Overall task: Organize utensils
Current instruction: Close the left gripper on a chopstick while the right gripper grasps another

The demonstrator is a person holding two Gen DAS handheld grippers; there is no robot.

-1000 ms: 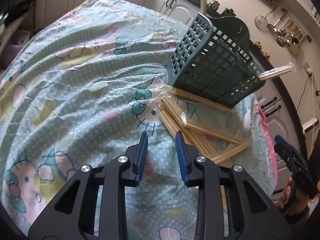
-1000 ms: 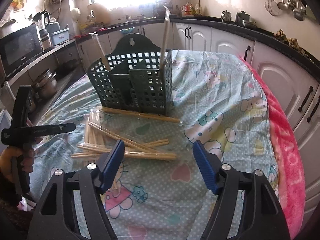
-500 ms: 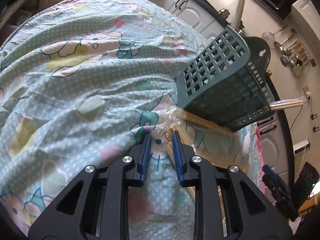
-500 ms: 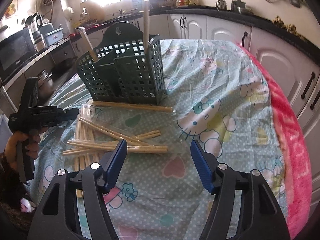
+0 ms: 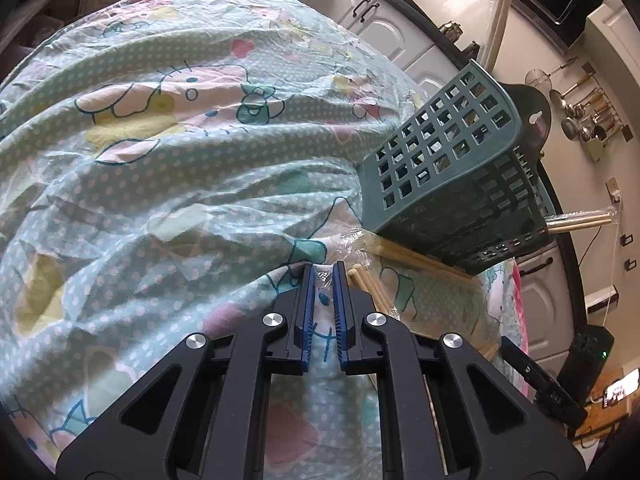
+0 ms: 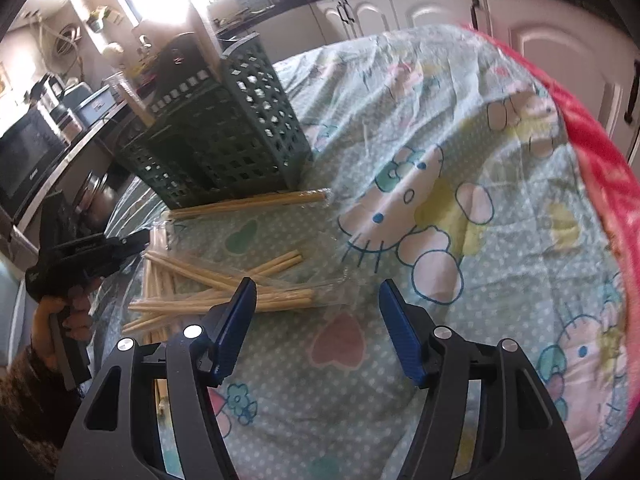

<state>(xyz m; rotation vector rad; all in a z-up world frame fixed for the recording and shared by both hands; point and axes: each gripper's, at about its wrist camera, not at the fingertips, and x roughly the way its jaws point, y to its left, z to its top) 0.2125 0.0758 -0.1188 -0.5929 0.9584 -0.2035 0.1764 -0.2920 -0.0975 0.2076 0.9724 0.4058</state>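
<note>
A dark green slotted utensil basket (image 5: 452, 176) stands on the patterned tablecloth (image 5: 160, 160), with wrapped chopsticks (image 5: 496, 20) sticking out of it. Several plastic-wrapped wooden chopsticks (image 6: 224, 292) lie loose in front of the basket (image 6: 224, 132). My left gripper (image 5: 323, 270) has its jaws nearly closed, low at the clear wrapper end of the chopstick pile (image 5: 366, 280); a sliver of plastic shows between the pads. My right gripper (image 6: 316, 292) is wide open and empty, just above the near end of the pile.
A pink cloth (image 6: 600, 184) edges the table on the right. Kitchen cabinets (image 6: 560, 40), a counter with a microwave (image 6: 28, 152) and hanging ladles (image 5: 580, 120) surround the table.
My left gripper moved down and forward to the chopstick wrapper and its jaws narrowed from open to nearly closed. My right gripper tilted and came lower toward the pile, still open.
</note>
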